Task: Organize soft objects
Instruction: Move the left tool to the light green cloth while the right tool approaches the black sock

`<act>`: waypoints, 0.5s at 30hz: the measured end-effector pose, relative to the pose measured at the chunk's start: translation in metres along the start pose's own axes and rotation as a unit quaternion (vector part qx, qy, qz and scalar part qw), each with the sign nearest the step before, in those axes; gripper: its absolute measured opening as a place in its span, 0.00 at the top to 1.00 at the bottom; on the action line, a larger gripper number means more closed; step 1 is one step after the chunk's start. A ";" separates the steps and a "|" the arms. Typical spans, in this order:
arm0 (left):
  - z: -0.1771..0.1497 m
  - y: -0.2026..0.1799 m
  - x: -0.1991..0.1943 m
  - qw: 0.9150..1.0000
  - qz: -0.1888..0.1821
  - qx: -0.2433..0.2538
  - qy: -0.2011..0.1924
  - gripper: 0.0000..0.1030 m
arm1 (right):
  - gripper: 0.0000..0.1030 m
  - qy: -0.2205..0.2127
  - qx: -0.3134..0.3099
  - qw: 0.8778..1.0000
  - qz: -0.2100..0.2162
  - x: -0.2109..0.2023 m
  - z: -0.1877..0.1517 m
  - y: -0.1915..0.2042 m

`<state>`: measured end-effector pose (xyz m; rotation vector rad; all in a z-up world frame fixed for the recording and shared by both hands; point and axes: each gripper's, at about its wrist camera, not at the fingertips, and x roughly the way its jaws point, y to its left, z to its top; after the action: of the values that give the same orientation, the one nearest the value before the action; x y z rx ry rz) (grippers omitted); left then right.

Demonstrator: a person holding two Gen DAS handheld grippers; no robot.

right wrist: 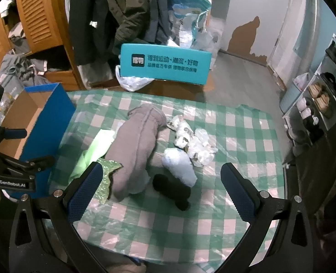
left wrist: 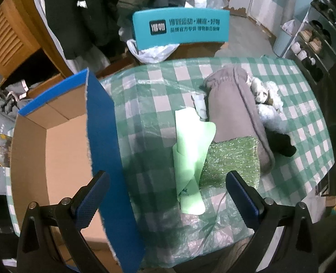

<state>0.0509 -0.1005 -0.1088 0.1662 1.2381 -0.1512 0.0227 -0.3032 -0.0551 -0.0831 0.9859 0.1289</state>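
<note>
A pile of soft things lies on the green checked table [right wrist: 236, 122]. A grey folded garment [right wrist: 136, 147] [left wrist: 233, 111] lies in the middle. Left of it lie a light green cloth [left wrist: 190, 150] and a glittery green scouring pad [left wrist: 231, 161]. Right of it lie a pale blue sock [right wrist: 181, 166], a black sock [right wrist: 170, 188] and crumpled white plastic [right wrist: 195, 141]. My left gripper [left wrist: 168, 195] is open above the light green cloth. My right gripper [right wrist: 161, 191] is open above the black sock. A blue cardboard box [left wrist: 61, 141] stands open at the table's left.
A teal box [right wrist: 165, 66] stands behind the table, with a white plastic bag beside it. Coats hang at the back. A shoe shelf [right wrist: 322, 100] stands to the right. My left gripper also shows at the left edge of the right wrist view [right wrist: 20, 145].
</note>
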 end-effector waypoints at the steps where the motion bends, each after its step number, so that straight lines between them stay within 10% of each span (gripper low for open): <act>1: 0.001 -0.001 0.004 1.000 -0.001 0.000 0.006 0.01 | 0.01 0.001 0.000 1.000 -0.001 0.001 0.000 -0.001; 15: 0.012 -0.018 0.039 1.000 -0.003 0.010 0.029 0.01 | 0.01 0.037 0.010 0.999 -0.015 0.030 -0.007 -0.019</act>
<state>0.0706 -0.1217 -0.1433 0.1864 1.2953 -0.1647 0.0360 -0.3212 -0.0842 -0.0840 1.0592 0.0888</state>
